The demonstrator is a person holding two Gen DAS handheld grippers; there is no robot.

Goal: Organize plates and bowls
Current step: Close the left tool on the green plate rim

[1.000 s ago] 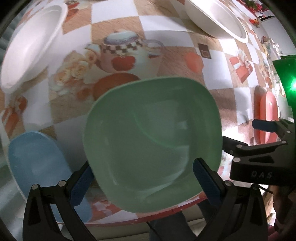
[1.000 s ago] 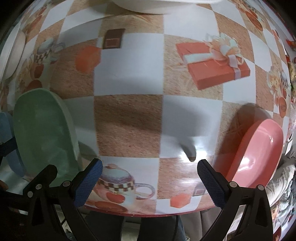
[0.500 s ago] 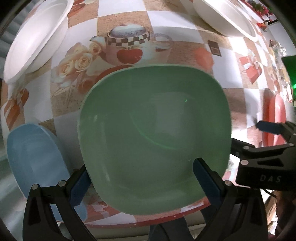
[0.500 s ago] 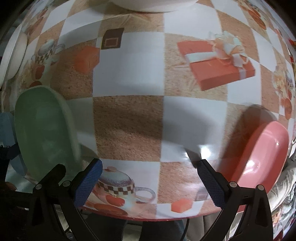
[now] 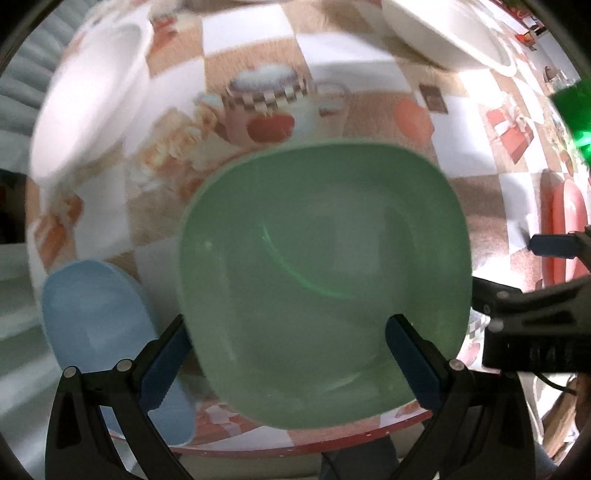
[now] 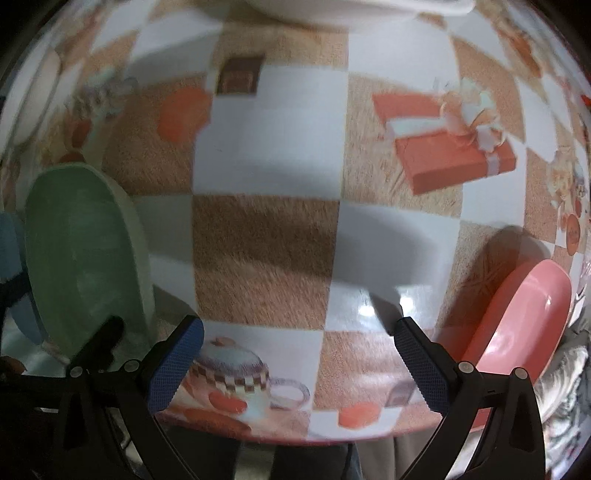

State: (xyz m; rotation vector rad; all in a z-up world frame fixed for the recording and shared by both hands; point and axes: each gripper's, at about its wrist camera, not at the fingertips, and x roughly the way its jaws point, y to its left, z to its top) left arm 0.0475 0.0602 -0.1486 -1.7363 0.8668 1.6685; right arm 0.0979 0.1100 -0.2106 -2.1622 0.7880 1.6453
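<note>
My left gripper (image 5: 288, 354) is wide open over the green plate (image 5: 321, 280) near the table (image 6: 266, 236) edge (blue plate (image 5: 99, 325) beside it), and my right gripper (image 6: 299, 358) is wide open too, holding nothing.

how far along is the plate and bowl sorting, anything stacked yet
Nothing looks stacked: the green plate, blue plate, pink plate and two white bowls lie apart on the table. Left gripper hangs open over the green plate; right gripper is open, empty. All grouping remains.
</note>
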